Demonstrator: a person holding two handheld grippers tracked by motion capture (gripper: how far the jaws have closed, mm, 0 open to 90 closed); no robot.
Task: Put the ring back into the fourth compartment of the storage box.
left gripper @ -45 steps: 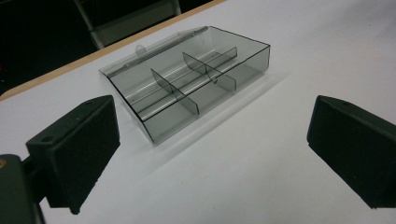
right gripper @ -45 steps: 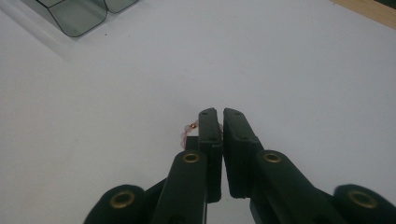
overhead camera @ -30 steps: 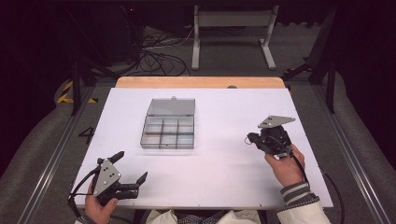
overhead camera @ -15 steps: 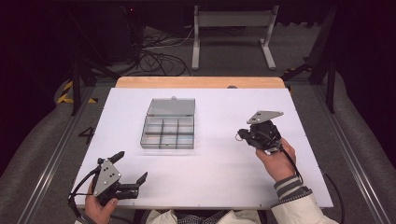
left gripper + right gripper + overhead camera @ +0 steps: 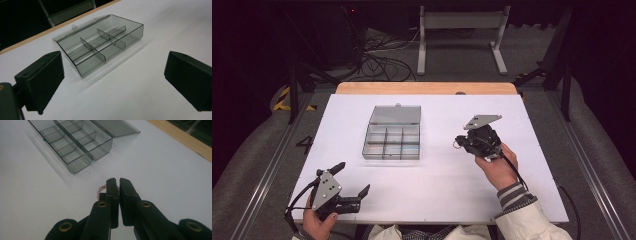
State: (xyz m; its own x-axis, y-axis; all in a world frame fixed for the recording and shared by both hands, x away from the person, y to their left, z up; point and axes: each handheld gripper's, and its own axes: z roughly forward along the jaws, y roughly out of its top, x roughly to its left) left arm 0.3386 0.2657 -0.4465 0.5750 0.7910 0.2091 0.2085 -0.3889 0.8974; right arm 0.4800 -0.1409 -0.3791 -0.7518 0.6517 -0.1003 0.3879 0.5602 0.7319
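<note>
High view showed a person seated at a white table [image 5: 437,190], a two-jaw claw in each hand. The right gripper [image 5: 460,142], held above the table surface with a grey three-cornered plate on top, had its jaws pressed together, and a small ring of beads [image 5: 456,145] hung at their tips. Just beyond those tips, toward the table's middle, sat a clear compartment box [image 5: 392,141] with its lid folded back flat on the far side. The left gripper [image 5: 352,178] rested near the table's near edge with its jaws spread wide and nothing between them; the box lay well ahead of it. Left gripper view looked along the left gripper [image 5: 112,82], whose two black pads stood far apart at either side of the frame, bare table between them. Straight ahead of the gap lay the compartment box [image 5: 100,47], its dividers visible through the smoky plastic, its cells apparently empty, and its lid lying toward the wooden table edge [image 5: 30,37]. Right gripper view looked along the right gripper [image 5: 117,182], its jaws closed to a thin slit. The beads [image 5: 100,190], pale pink with a small golden one, peeked out beside the jaw on the left, pinched at the tip. Ahead and to the left of the tips lay the compartment box [image 5: 75,147], apart from the claw.
</note>
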